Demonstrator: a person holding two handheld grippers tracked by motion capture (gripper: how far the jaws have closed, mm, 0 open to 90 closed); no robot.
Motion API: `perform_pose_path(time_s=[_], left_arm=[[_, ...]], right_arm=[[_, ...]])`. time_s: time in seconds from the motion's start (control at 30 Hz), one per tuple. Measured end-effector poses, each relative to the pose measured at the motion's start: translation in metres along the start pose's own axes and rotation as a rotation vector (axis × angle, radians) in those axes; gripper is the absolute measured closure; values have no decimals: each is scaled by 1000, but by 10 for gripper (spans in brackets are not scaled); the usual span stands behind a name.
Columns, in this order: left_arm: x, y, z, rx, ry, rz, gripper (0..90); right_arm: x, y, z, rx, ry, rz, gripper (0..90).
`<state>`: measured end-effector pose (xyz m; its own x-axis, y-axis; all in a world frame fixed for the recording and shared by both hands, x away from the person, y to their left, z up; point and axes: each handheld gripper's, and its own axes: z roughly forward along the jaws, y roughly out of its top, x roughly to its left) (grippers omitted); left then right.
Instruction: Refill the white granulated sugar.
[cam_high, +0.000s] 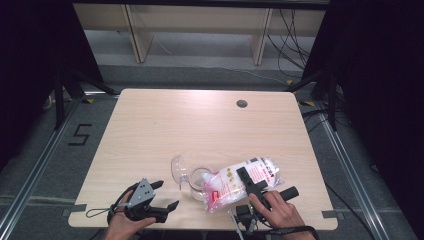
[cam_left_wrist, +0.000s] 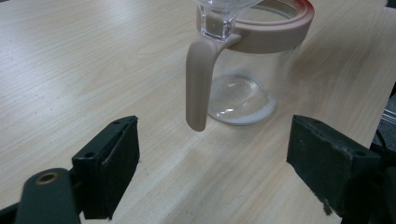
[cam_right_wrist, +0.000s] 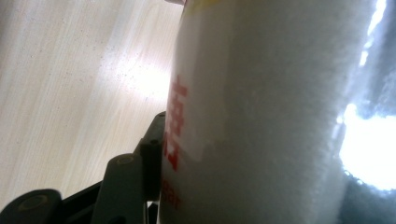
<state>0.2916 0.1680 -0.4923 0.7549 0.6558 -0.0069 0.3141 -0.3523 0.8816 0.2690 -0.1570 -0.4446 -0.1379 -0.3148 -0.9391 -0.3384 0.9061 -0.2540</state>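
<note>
A clear jar (cam_high: 201, 181) with a pink rim stands near the table's front edge, its clear lid (cam_high: 178, 169) flipped open to the left. In the left gripper view the jar (cam_left_wrist: 252, 79) shows a pink handle (cam_left_wrist: 198, 84) and a thin layer of white powder (cam_left_wrist: 243, 116) at its bottom. A bag of white powder (cam_high: 235, 182) with red print lies tilted, its lower end at the jar's mouth. My right gripper (cam_high: 268, 180) is shut on the bag (cam_right_wrist: 261, 116), one finger (cam_right_wrist: 126, 186) pressed against its side. My left gripper (cam_high: 166, 194) (cam_left_wrist: 215, 125) stands open left of the jar, the handle just ahead of its jaws.
The light wooden table (cam_high: 200, 120) has a round cable hole (cam_high: 242, 104) at the back right. Dark curtains and metal floor rails flank the table. A black mark (cam_high: 80, 135) is taped on the floor at the left.
</note>
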Motion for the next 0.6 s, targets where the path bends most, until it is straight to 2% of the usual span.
perform_pose_path(time_s=[0.03,0.07,0.13,0.2,0.23,0.27,0.3,0.33,0.37,0.47,0.5,0.57,0.6], left_arm=[[-1,0,0,4,8,-21,167],[-1,0,0,3,7,-24,167],[1,0,0,4,7,-7,167],[1,0,0,3,7,-10,167],[1,-1,0,3,6,-12,166],[1,-1,0,5,7,-12,167],[0,-1,0,6,10,-32,167],[0,-1,0,6,10,-32,167],[0,-2,1,0,-1,-45,167],[0,-2,1,-7,-1,-51,167],[2,-1,-1,5,10,-15,167],[1,-1,-1,7,8,-26,166],[0,-2,0,1,0,-45,167]], right_arm=[[1,0,-1,15,3,11,502],[1,0,-1,16,4,9,502],[1,-1,-2,16,1,8,503],[1,-1,-2,17,2,2,503],[0,0,-2,18,8,-13,504],[-2,0,-1,8,-3,-50,504],[-2,1,0,8,-4,-64,505],[-2,1,0,8,-4,-64,505],[-2,0,0,12,1,-33,505],[-3,1,1,7,0,-40,506],[-3,1,1,5,0,-40,506],[-3,1,0,2,-3,-37,506],[-3,1,1,-5,-3,-41,507]])
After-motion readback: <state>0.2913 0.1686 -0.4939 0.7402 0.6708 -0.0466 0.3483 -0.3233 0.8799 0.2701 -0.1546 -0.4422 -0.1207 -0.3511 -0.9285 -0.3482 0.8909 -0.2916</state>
